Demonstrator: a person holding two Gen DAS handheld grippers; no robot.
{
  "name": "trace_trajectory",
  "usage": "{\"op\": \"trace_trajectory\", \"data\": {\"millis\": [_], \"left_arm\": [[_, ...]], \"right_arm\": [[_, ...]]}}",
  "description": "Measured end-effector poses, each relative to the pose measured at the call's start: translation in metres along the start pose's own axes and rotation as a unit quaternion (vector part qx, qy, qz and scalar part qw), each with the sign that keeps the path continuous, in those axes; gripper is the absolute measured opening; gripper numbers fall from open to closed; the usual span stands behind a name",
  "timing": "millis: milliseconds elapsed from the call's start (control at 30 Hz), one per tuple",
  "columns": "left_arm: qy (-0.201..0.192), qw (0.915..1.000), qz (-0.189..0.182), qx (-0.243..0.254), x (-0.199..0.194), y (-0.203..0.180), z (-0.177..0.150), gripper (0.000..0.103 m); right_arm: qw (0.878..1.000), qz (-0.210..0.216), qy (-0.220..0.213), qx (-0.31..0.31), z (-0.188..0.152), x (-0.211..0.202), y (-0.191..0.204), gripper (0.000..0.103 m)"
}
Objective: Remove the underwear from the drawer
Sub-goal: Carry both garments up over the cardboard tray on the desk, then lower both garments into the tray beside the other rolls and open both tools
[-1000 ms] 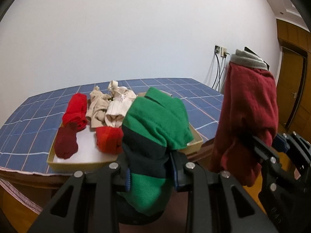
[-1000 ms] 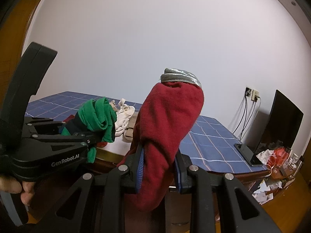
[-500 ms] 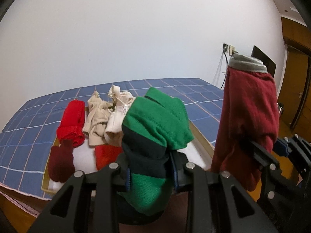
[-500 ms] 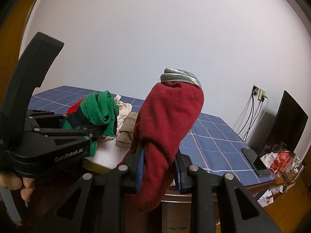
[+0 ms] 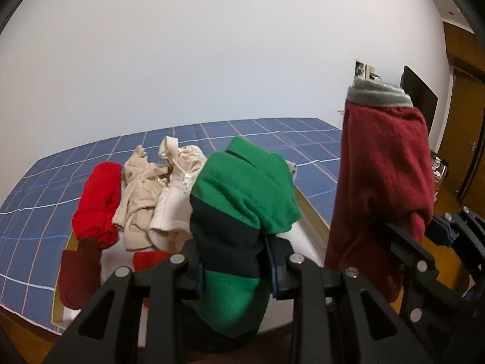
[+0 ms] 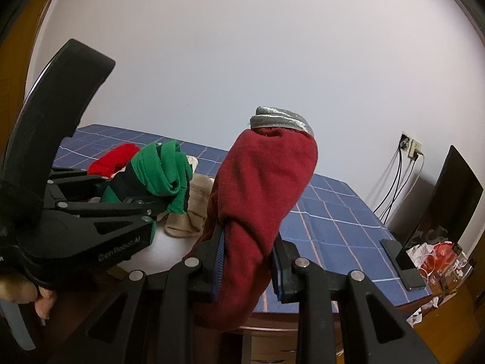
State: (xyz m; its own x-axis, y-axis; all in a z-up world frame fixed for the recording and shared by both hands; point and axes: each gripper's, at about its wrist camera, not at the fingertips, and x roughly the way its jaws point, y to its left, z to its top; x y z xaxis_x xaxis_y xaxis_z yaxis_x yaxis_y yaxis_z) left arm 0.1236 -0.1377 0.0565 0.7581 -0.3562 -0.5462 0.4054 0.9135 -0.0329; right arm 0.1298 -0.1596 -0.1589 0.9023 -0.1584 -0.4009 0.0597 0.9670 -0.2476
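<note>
Underwear — green pair in left fingers; maroon pair in right fingers

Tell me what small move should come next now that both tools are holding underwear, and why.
Probably carry both a little further over the tray and lower them. The left tool is shut on the green underwear, the right tool on the dark red underwear, and both pieces hang clear above the checked tablecloth, not yet set down.
</note>
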Motion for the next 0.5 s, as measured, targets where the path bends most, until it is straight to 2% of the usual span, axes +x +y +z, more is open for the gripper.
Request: {"op": "trace_trajectory", "data": {"millis": [500], "left_arm": [[0.019,0.9995,0.016,-0.019,0.034,0.010,0.006,0.028]], "right_arm": [[0.998,0.018,0.048,-0.033,0.007,0.031,0.005,0.028]]}}
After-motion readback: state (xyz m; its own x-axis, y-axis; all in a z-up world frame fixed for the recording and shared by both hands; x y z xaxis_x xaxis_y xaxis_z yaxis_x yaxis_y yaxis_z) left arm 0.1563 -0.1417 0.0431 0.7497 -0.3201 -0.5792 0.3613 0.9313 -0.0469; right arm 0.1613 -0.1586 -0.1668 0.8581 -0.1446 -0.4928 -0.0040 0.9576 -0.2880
